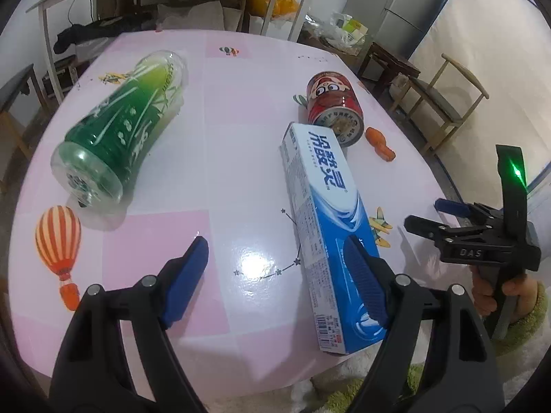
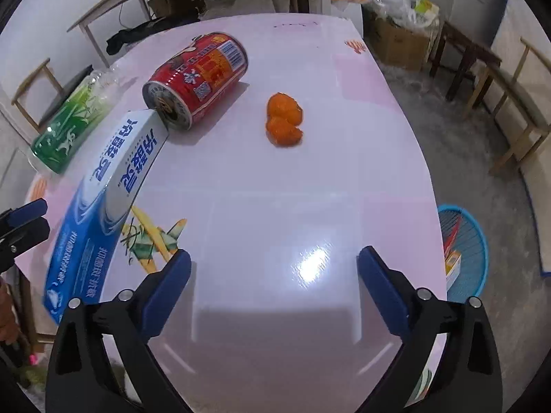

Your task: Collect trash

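Note:
A blue and white toothpaste box (image 1: pixel 323 223) lies lengthwise on the pink table (image 1: pixel 227 158), its near end overhanging the front edge. My left gripper (image 1: pixel 279 275) hovers open above the table. Its right finger overlaps the box's near part, and only bare table shows between the fingers. A green plastic bottle (image 1: pixel 117 130) lies on its side to the left. Behind the box lie a red can (image 1: pixel 334 103) and a piece of orange peel (image 1: pixel 380 143). My right gripper (image 2: pixel 275 268) is wide open over bare table, with the peel (image 2: pixel 284 124) and can (image 2: pixel 199 79) beyond it.
A blue basket (image 2: pixel 465 251) holding small boxes stands on the floor to the right of the table. Wooden chairs (image 2: pixel 516 110) and cardboard boxes stand further right. A hand in a green fuzzy sleeve (image 1: pixel 527 306) holds the right gripper (image 1: pixel 434 215) beside the table.

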Demonstrator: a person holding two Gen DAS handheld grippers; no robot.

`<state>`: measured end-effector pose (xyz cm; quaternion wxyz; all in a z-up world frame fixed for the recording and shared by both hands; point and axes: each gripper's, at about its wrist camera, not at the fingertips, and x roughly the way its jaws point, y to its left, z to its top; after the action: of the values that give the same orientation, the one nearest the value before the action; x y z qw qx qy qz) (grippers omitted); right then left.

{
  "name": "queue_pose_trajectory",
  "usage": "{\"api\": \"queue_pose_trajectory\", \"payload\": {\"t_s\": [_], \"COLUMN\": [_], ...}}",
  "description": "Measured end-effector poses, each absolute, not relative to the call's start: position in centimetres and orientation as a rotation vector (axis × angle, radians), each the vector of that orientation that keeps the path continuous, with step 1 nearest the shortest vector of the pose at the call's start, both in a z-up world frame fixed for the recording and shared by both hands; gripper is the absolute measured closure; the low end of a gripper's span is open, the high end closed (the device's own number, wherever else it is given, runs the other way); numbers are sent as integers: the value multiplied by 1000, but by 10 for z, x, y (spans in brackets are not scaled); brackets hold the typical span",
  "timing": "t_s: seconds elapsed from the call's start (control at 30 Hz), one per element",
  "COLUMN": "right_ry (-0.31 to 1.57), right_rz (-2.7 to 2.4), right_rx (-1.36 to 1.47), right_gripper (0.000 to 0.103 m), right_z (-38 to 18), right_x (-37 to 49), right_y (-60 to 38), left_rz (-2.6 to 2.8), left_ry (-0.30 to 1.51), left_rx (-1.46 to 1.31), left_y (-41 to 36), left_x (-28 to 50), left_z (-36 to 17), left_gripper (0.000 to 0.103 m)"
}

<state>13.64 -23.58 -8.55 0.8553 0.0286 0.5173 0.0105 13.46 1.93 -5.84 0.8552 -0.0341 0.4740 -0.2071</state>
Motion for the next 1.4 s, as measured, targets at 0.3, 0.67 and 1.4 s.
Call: {"api": "queue_pose_trajectory", "payload": {"t_s": [0.3,0.67,1.4], "right_ry": [1081,1029,958], "right_rz": [-11,3,-16], "right_rx": [2,-9,92], "right_gripper": [6,6,16], "right_z": [-91,-92,-64], "right_x": [140,136,189], "right_y": [-226,-230,-244], "left_rz": [-431,-395,-267], "left_ry": [995,1016,971], "left_rx": [-95,-114,-32], "left_y": [26,34,34], "left_x": [143,152,156], "left_z": [-70,-81,-89], "left_gripper": [27,27,16]}}
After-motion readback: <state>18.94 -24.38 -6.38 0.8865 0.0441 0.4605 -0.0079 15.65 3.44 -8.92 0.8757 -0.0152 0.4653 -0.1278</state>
